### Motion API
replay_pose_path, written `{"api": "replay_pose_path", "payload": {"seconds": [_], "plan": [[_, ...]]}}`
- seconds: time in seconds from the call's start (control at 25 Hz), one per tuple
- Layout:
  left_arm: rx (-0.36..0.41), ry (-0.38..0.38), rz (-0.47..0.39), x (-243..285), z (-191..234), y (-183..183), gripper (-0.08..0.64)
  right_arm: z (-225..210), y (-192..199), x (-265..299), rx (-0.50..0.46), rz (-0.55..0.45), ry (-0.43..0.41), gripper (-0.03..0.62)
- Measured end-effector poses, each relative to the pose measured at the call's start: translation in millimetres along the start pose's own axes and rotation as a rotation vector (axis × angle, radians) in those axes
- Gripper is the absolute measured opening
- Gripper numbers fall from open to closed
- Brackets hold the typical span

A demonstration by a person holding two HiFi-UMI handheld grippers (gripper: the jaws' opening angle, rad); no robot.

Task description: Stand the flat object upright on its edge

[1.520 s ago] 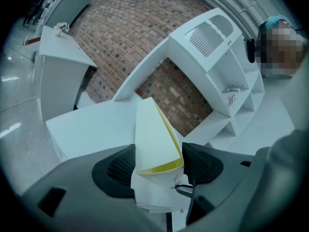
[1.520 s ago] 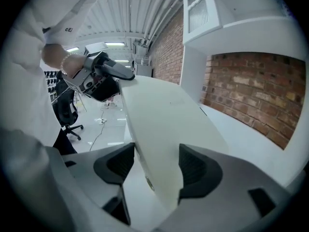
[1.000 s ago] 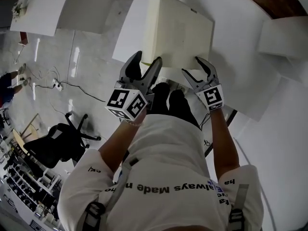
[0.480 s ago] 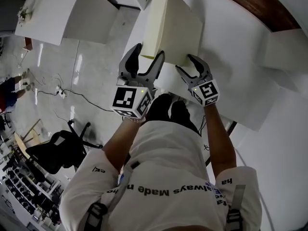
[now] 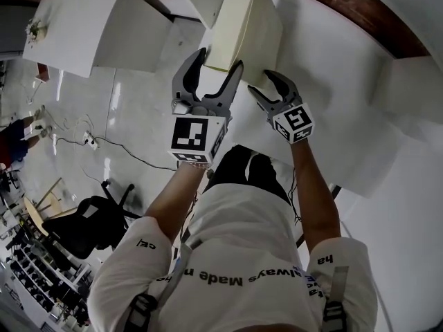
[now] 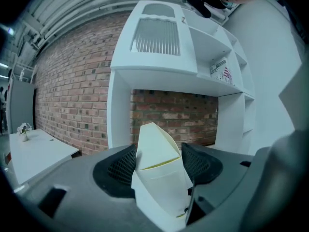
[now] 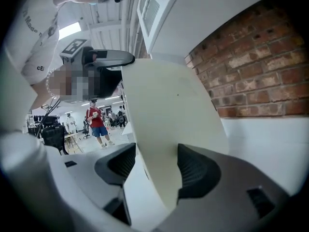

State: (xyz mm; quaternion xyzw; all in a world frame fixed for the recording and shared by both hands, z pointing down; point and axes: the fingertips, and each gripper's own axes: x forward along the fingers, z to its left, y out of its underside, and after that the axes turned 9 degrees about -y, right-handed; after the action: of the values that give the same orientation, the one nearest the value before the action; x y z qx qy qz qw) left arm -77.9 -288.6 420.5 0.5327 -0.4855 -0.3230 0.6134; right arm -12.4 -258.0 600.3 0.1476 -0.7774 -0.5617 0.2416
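White bench (image 5: 332,81) against a brick wall (image 6: 72,81), open workshop floor to the side.

Left claw (image 6: 159,164): jaws wide, clamped on the near upper corner of the cream flat box (image 5: 257,33); the box fills the gap between the pads. A flap seam with a thin yellowish slit shows on the box end. The box is closed and its contents are not visible.

Right claw (image 7: 155,166): jaws have just been closing with the box edge between them; now both pads are on it, clamped at the near lower corner. The left claw sits higher on the box than the right one.

Box is on the bench, tipped steeply up and almost on its long edge. Its narrow side faces up toward the head camera and its broad face leans to the right. Cannot tell if the bottom edge is fully down on the bench.

Behind the box is a white shelf unit (image 6: 159,66). A small printed pack (image 6: 221,71) sits in one upper compartment, and the lower bay is open to the brick.

Further out, a second white table (image 5: 76,19) carries a small potted plant (image 6: 22,128). On the floor are cables (image 5: 104,126) and a black office chair (image 5: 76,220). A person in a red shirt (image 7: 98,122) stands far off.
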Motion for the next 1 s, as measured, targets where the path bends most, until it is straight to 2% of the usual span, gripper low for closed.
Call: {"api": "replay_pose_path", "payload": {"seconds": [0.32, 0.52, 0.6, 1.0], "plan": [[0.087, -0.031, -0.038, 39.3, 17.1, -18.7, 0.296, -30.5, -21.3, 42.5, 0.01, -0.039, 0.0, 0.272], [0.149, -0.063, -0.07, 59.3, 32.1, -26.5, 0.291, -46.8, -31.7, 69.0, 0.057, -0.087, 0.001, 0.272], [0.176, -0.084, -0.095, 67.1, 37.6, -30.5, 0.202, -53.4, -36.3, 80.7, 0.063, -0.099, 0.004, 0.272], [0.212, -0.116, -0.138, 103.7, 64.7, -39.4, 0.198, -81.1, -50.0, 125.8, 0.079, -0.124, -0.007, 0.272]]}}
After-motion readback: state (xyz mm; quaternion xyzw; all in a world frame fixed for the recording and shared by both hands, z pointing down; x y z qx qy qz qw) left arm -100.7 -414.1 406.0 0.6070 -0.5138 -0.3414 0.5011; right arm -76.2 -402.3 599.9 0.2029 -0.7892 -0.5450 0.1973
